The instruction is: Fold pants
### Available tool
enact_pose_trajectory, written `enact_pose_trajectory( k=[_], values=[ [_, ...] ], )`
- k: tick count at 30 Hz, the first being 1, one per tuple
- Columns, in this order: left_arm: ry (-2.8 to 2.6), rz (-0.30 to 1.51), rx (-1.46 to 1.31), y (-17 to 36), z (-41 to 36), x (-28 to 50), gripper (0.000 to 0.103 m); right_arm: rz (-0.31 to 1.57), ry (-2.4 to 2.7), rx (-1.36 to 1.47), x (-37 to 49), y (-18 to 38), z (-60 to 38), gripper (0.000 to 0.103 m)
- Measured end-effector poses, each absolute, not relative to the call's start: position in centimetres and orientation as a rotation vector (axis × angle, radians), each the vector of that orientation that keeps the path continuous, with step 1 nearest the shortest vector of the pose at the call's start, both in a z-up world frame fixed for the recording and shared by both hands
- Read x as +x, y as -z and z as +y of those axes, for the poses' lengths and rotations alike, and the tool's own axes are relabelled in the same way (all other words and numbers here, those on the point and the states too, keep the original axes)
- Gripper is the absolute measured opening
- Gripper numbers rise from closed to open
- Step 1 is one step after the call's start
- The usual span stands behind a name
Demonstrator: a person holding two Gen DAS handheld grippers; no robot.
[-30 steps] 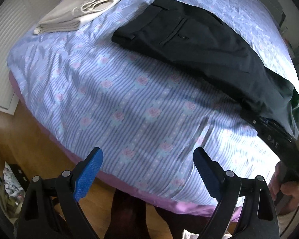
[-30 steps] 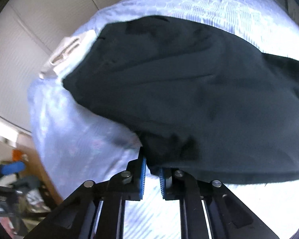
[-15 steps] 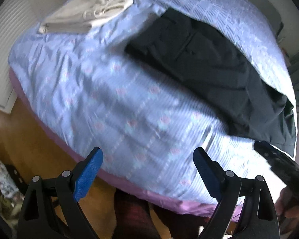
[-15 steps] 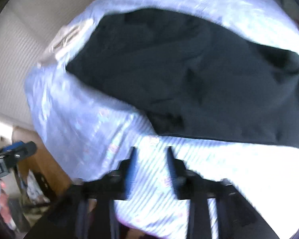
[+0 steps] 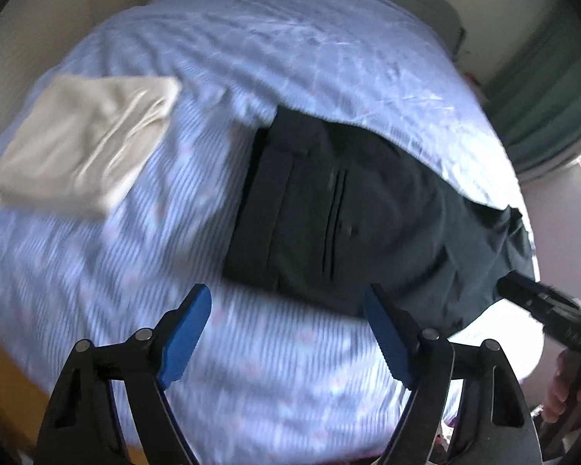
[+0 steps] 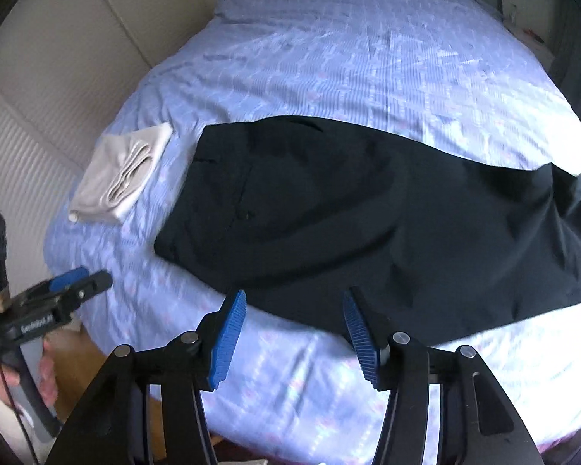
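A folded cream cloth point(image 6: 122, 178) lay on the bed point(image 6: 368, 58), on its blue striped sheet, near the left edge. A pale wall point(image 6: 38, 77) stood beside the bed.

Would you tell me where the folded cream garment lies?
The folded cream garment lies on the striped blue bedspread, just left of the black pants' waistband.

We see the dark pants point(image 6: 360, 217) lying flat across the bed point(image 6: 368, 58), waistband left, legs trailing right.
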State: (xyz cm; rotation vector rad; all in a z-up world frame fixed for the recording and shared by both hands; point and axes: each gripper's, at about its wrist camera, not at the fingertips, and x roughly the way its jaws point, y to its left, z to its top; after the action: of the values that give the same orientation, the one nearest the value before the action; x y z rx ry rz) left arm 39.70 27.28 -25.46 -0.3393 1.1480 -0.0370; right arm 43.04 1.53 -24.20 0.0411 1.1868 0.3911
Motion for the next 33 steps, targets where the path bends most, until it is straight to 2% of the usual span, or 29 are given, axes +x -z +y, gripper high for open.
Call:
enact_pose_trajectory(
  k=[4, 12, 14, 16, 18, 20, 25, 29, 33],
  values=[
    [0.137, 1.174, -0.322, 26.7, 28.7, 45.4, 0.067, 1.195, -0.349, 0.055, 46.3, 24.9, 4.8, 0.054],
    [0.256, 1.283, -0.312, 32.1, 30.8, 54.7, 0.055, 1.251, -0.320, 0.074, 51.9, 27.2, 9.6, 0.054],
    [0.255, 1.320, -0.344, 33.6, 31.5, 56.4, 0.043, 1.258, -0.324, 0.060, 52.6, 27.6, 10.4, 0.054],
    [0.265, 1.339, -0.399, 34.7, 32.1, 57.7, 0.041, 1.271, -0.325, 0.043, 53.3, 28.1, 11.1, 0.054],
    [0.272, 1.346, -0.415, 35.2, 32.3, 58.5, 0.041, 1.282, -0.324, 0.039, 53.7, 28.3, 11.4, 0.054],
    [0.279, 1.361, -0.411, 35.4, 32.2, 59.5, 0.036, 1.293, -0.322, 0.039, 54.1, 28.5, 11.6, 0.054],
    [0.318, 1.362, -0.406, 35.1, 31.4, 60.9, 0.035, 1.316, -0.312, 0.045, 54.8, 28.8, 11.2, 0.054],
    [0.392, 1.363, -0.465, 34.2, 31.5, 60.0, 0.015, 1.334, -0.307, 0.060, 55.5, 29.0, 10.7, 0.054],
    [0.393, 1.374, -0.529, 34.7, 32.1, 59.7, 0.012, 1.344, -0.329, 0.052, 56.1, 29.1, 10.8, 0.054]
  ],
)
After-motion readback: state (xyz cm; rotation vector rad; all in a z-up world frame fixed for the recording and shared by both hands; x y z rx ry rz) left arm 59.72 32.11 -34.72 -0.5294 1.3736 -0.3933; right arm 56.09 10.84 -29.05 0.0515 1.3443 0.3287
